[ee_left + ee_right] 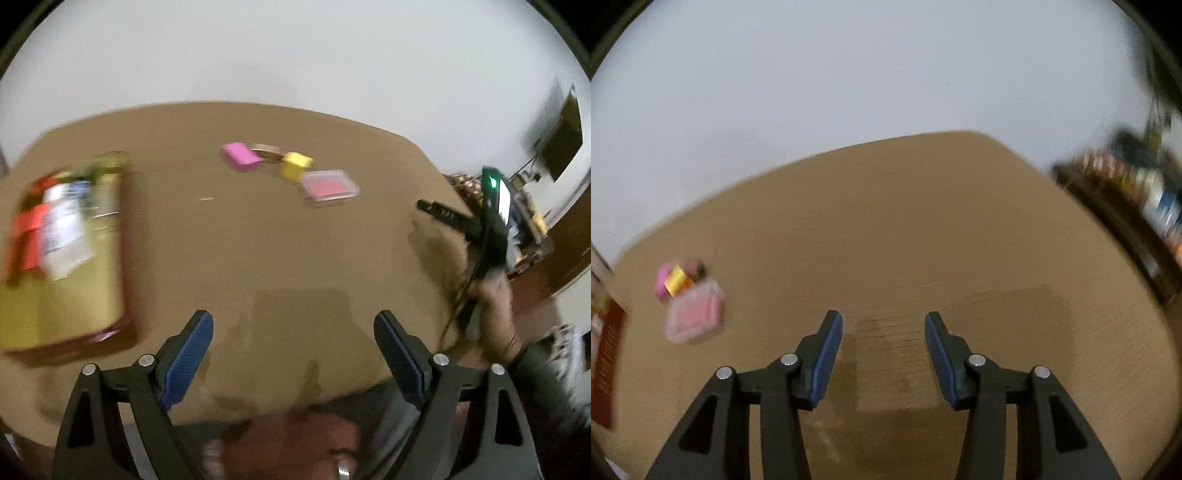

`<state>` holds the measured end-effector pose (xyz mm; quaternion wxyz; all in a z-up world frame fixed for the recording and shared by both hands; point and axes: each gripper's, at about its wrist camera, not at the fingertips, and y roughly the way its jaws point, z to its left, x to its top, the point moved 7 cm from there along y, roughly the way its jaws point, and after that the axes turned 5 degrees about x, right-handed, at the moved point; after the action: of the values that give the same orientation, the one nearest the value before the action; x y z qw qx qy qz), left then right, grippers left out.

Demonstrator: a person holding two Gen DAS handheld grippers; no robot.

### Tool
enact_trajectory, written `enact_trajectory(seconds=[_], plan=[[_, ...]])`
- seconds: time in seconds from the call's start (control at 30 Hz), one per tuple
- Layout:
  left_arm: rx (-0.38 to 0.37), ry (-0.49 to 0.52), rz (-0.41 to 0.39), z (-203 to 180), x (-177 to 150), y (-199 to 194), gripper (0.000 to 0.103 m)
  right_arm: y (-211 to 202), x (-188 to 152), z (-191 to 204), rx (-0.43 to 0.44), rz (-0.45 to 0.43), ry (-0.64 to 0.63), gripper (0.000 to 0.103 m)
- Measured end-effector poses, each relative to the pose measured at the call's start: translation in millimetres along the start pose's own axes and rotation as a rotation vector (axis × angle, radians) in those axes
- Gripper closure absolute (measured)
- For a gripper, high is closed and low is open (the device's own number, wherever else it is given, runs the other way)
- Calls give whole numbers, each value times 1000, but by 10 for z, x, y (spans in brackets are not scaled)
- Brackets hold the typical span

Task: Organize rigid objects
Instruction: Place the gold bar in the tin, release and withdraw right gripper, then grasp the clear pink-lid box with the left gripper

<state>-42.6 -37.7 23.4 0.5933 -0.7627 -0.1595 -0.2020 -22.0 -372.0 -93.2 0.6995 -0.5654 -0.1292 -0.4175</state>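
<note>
Left hand-held gripper [293, 330] and right hand-held gripper [882, 332]: both spread wide, empty, above the bench [229, 236].
Judged step: approach; next, reach the pink block [240, 157], yellow block [294, 165] and clear case [330, 185] clustered far off.

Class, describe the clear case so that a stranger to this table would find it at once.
Start at the brown table and find the small cluster near its far middle. The clear case lies flat at the cluster's right end, beside the yellow block. It alone is see-through, with pink inside.

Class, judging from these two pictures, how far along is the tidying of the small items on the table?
Done: some items already lie in the tray. In hand: nothing; the left gripper and right gripper are both open and empty. Left: the pink block, yellow block and clear case remain clustered on the table.
</note>
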Motion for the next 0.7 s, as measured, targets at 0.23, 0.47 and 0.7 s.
enact_trajectory(seconds=[0.23,0.47,0.7], plan=[[31,-96,62,-424,810,916,17,-113,-7,109,116,-36,-36,55],[41,-273,143,-384,1149,1461,17,-166,-4,125,188,-56,-37,55],[126,-252,145,-491,1204,1560,17,-216,-22,86,266,-57,4,55]])
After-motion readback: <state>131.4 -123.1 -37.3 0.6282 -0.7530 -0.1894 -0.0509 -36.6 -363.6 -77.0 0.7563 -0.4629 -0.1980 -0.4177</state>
